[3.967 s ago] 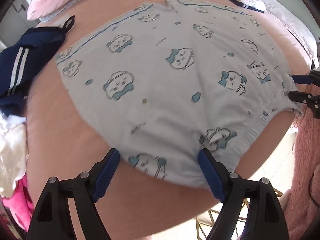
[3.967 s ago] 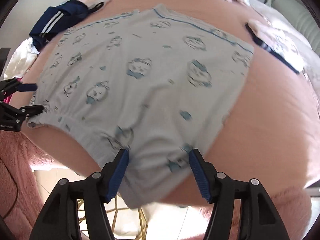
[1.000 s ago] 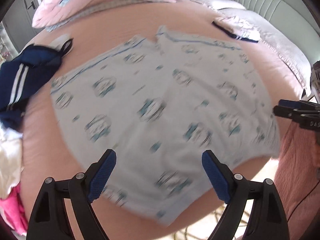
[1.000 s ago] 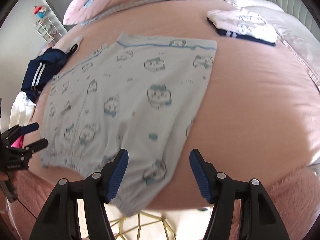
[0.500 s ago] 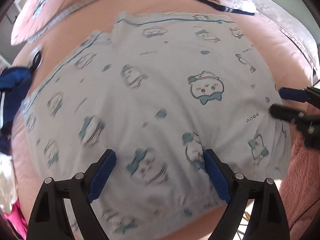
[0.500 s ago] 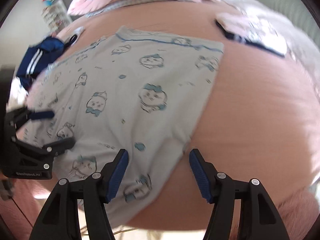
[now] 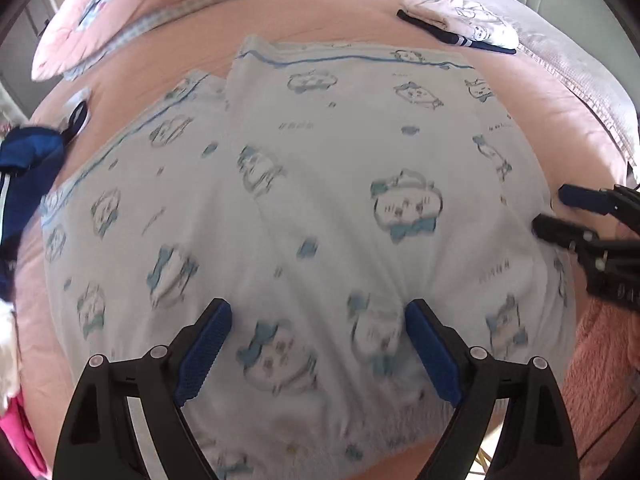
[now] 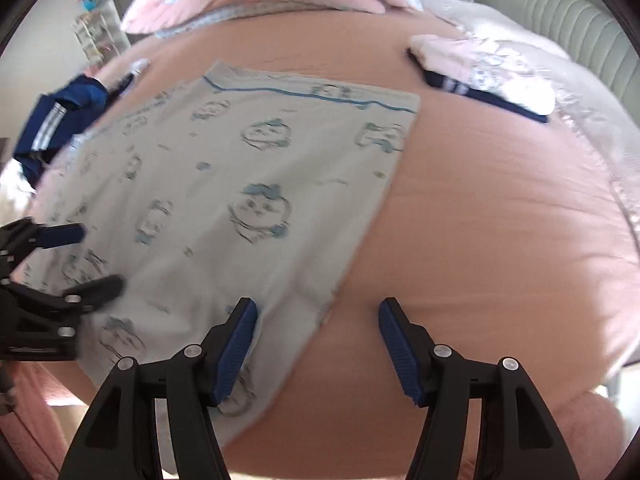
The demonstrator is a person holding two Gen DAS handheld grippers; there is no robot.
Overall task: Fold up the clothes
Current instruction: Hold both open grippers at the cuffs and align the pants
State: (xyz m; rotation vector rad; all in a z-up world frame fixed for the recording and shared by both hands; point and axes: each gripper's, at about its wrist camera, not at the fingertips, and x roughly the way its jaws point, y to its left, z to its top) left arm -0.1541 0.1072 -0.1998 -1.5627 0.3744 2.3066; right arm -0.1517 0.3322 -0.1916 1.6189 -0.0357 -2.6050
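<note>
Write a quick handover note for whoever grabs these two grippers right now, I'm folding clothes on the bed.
Left gripper: open, over the near waistband part of the printed shorts, nothing gripped.
Right gripper: open, straddling the shorts' near right edge, nothing gripped.
Shorts lie spread on the pink bed. A folded pile sits far right; a navy garment waits far left.
Done: shorts laid out, one leg apparently overlapping the other.
Left: fold the shorts, then probably the navy garment.

Pink bedsheet [image 8: 500, 220]; pink quilt [image 7: 120, 12] at head; green headboard [image 8: 560, 12].
</note>
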